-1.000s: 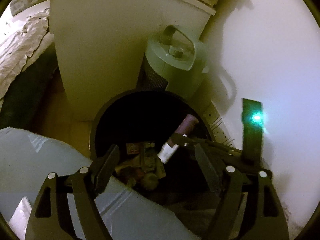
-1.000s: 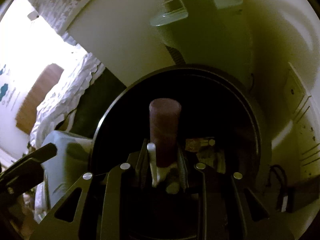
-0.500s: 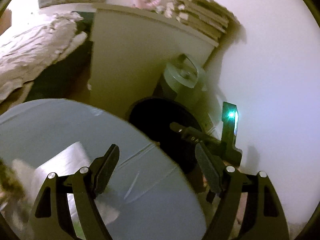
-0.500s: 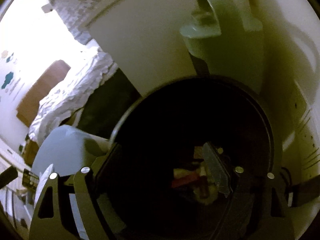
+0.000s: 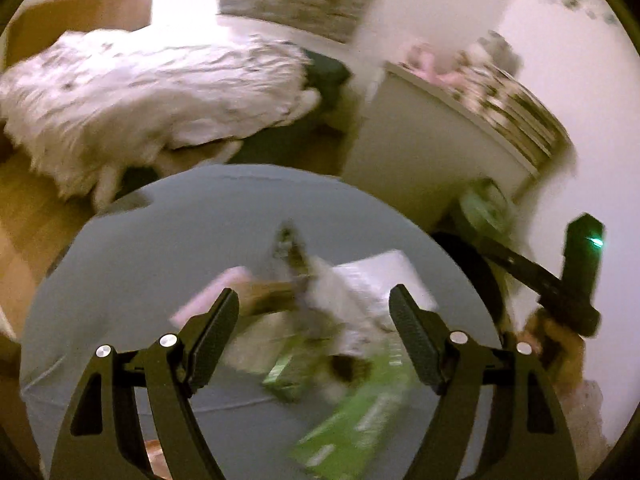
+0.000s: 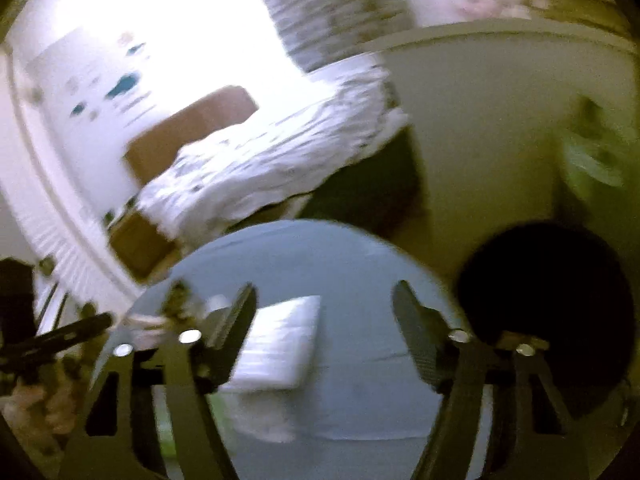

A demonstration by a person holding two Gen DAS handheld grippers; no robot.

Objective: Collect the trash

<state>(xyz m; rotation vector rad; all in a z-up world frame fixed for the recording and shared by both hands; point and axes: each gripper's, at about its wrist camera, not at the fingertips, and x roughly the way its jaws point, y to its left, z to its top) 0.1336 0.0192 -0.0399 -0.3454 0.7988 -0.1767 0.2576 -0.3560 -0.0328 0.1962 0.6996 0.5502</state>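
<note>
Nearest the lens, the left hand-held gripper stands wide open with nothing between its fingers, hovering over a round grey counter. The right hand-held gripper is likewise spread wide and empty. On the counter much trash remains: a green packet, white paper, a pinkish piece and a brown scrap, all blurred. Collection therefore looks well short of finished.

The right view alone shows the dark waste bin whole, just beside the counter; the left view alone shows most of the litter. Farther off lie a rumpled white bed and a white cabinet.
</note>
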